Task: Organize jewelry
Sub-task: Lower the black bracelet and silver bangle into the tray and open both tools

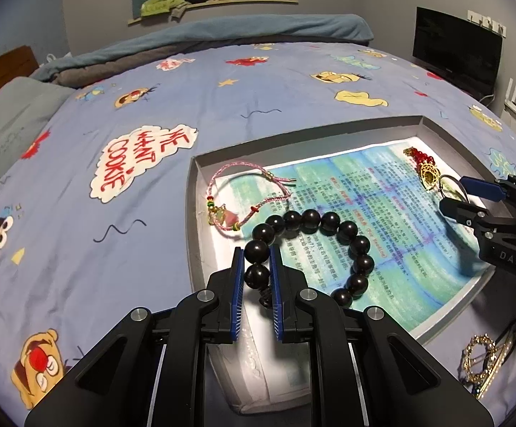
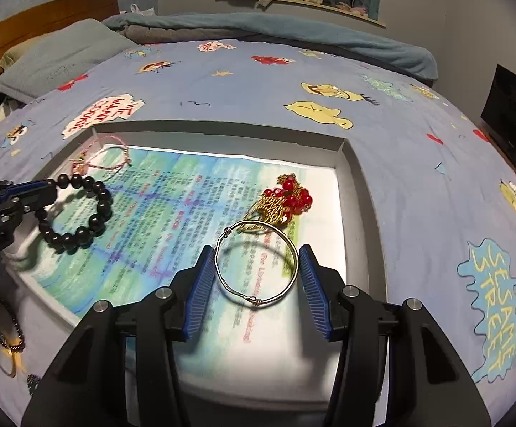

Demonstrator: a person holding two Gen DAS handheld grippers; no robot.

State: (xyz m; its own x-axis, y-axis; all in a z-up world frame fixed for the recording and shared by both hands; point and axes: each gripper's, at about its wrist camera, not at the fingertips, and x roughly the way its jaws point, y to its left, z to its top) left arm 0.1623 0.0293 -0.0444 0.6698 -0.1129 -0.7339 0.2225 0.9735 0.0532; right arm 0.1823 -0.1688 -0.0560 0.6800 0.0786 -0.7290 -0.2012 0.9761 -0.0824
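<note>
Inside the tray [image 2: 359, 163], the wire bangle [image 2: 256, 263] lies flat between the wide-spread fingers of the right gripper [image 2: 256, 286], untouched. The left gripper [image 1: 256, 284] is clamped narrow on the dark bead bracelet [image 1: 329, 245] at tray's near-left corner.

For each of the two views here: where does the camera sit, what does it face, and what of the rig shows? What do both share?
Left wrist: sits behind the left gripper, facing across the tray; its fingers pinch the dark bead bracelet; the right gripper shows at right.
Right wrist: sits behind the right gripper, facing across the tray, fingers open around the wire bangle; the left gripper shows at left.
Shared: tray, bead bracelet, red-and-gold ornament, bedspread.
</note>
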